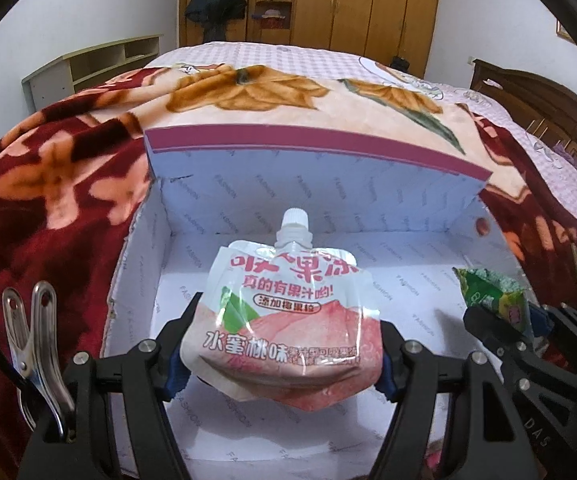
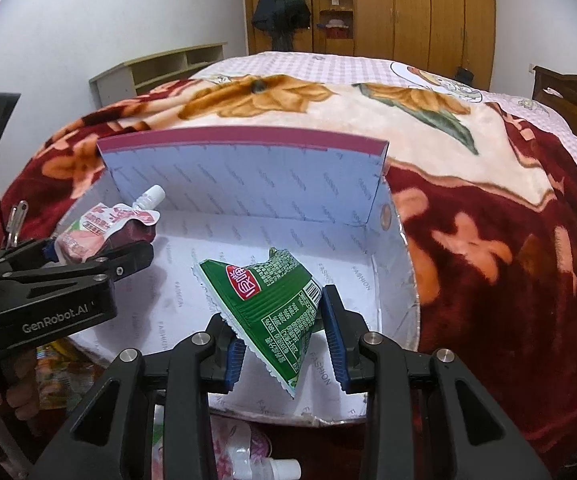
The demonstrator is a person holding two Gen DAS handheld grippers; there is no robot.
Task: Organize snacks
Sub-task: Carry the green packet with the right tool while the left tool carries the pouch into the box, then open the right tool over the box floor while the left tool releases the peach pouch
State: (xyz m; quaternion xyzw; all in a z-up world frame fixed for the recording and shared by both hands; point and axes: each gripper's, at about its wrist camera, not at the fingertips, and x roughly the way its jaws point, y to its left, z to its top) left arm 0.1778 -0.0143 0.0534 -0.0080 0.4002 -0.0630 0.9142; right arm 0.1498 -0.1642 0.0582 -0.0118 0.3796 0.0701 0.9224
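My left gripper is shut on a pink peach jelly pouch with a white screw cap, held above the open white cardboard box. The pouch also shows in the right wrist view, held by the left gripper. My right gripper is shut on a green snack packet, held over the box's right half. That packet and the right gripper show at the right in the left wrist view.
The box sits on a bed under a red and cream floral blanket. More snack pouches lie below the box's near edge. A metal clip hangs by the left gripper. Wardrobes stand behind.
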